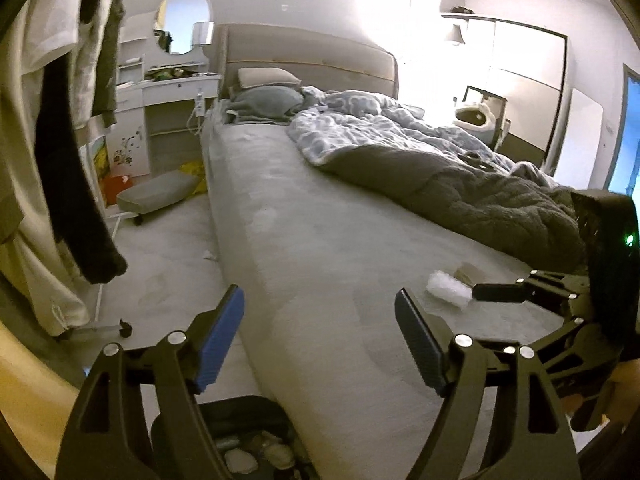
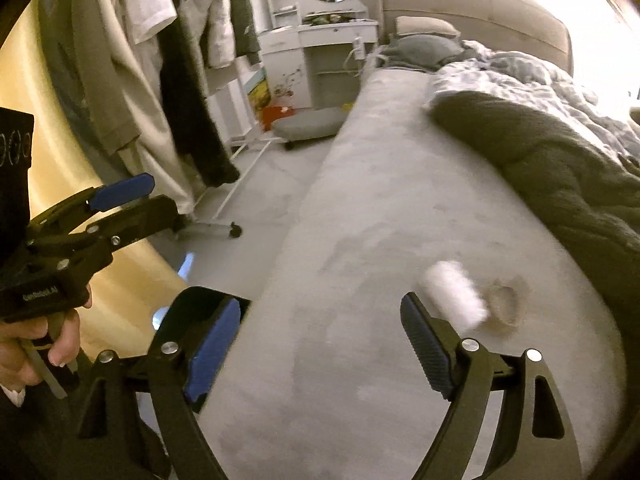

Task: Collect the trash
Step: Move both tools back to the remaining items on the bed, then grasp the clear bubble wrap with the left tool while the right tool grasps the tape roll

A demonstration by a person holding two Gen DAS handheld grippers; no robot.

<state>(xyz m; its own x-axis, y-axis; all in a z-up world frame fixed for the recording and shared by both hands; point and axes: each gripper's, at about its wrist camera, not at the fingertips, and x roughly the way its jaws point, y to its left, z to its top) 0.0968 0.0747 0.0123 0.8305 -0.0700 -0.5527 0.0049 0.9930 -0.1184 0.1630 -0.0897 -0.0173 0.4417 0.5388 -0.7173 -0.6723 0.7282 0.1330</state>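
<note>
While both grippers hover spread and empty, left gripper, right gripper, crumpled white tissue near mattress foot edge, brown scrap beside it.

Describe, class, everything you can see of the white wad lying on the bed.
The white wad is a small, crumpled, roughly oblong lump, perhaps tissue or plastic wrap; blur hides its texture. It lies loose on the bare grey bed, near the dark blanket's edge, beside a brownish scrap. Nothing grips it: the right gripper is open, close in front.

Left claw, right claw: black frames, blue pads, silver rivets, green light.
</note>
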